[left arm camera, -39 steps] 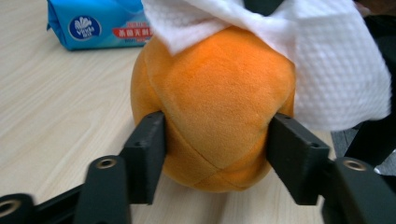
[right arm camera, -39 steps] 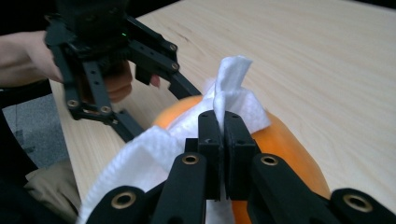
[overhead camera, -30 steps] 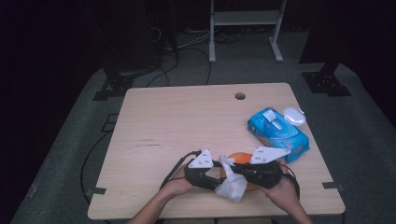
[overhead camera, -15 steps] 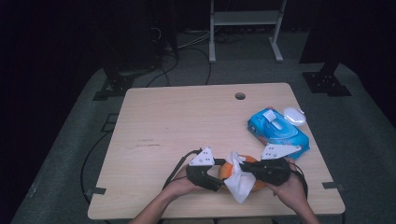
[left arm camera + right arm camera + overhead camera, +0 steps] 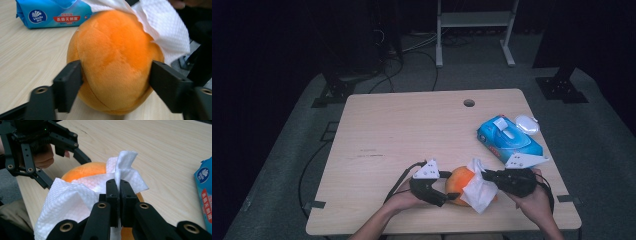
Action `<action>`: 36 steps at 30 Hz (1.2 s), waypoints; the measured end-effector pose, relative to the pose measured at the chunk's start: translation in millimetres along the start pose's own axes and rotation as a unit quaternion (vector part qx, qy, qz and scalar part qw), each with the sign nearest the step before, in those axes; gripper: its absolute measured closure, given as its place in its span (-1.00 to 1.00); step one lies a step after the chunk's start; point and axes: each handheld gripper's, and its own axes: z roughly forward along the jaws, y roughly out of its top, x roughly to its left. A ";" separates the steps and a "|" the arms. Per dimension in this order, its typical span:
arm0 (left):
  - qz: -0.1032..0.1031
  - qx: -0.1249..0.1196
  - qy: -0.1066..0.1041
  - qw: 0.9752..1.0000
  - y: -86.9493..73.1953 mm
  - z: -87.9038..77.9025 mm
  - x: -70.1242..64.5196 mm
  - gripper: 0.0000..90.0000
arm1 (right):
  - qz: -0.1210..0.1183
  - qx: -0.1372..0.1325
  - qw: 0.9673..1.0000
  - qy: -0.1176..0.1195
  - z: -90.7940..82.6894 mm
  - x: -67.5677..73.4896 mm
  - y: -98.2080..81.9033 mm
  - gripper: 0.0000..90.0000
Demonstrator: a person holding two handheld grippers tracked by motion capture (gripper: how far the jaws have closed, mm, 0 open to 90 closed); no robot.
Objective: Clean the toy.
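Observation:
A round orange plush toy rests on the wooden table near its front edge. My left gripper is shut on it, one jaw pressed against each side of the toy. A white wipe is draped over the toy's right side. My right gripper is shut on a fold of this wipe, with its jaws closed together above the toy. In the right gripper view, the left gripper reaches in from the upper left.
A blue pack of wipes lies at the table's right, just behind the right hand. A small white rounded object sits against its far side. A cable hole is near the back edge. Cables trail from both grippers.
The right gripper has drawn the wipe rightward across the toy. The toy, held by the left gripper, has shifted slightly left and toward the front edge.

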 end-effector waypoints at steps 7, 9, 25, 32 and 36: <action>-0.065 -0.002 -0.019 0.998 0.5 3.7 7.6 -0.83 | -0.021 0.011 0.999 0.032 8.2 10.1 -1.6 0.92; -0.072 0.004 -0.022 0.997 -2.2 6.3 8.8 -0.91 | -0.023 0.014 0.999 0.045 9.8 11.5 -2.2 0.92; 0.061 -0.002 0.054 0.997 8.6 -11.6 7.9 -0.24 | -0.022 -0.019 0.999 0.025 19.1 12.8 8.8 0.92; 0.015 -0.006 0.025 1.000 -9.3 -19.3 28.3 -0.40 | 0.002 -0.011 0.999 0.035 29.5 2.5 0.6 0.92; -0.009 -0.005 0.019 1.000 -17.5 -23.2 36.9 -0.43 | 0.030 -0.006 0.999 0.018 26.9 -9.3 -7.1 0.92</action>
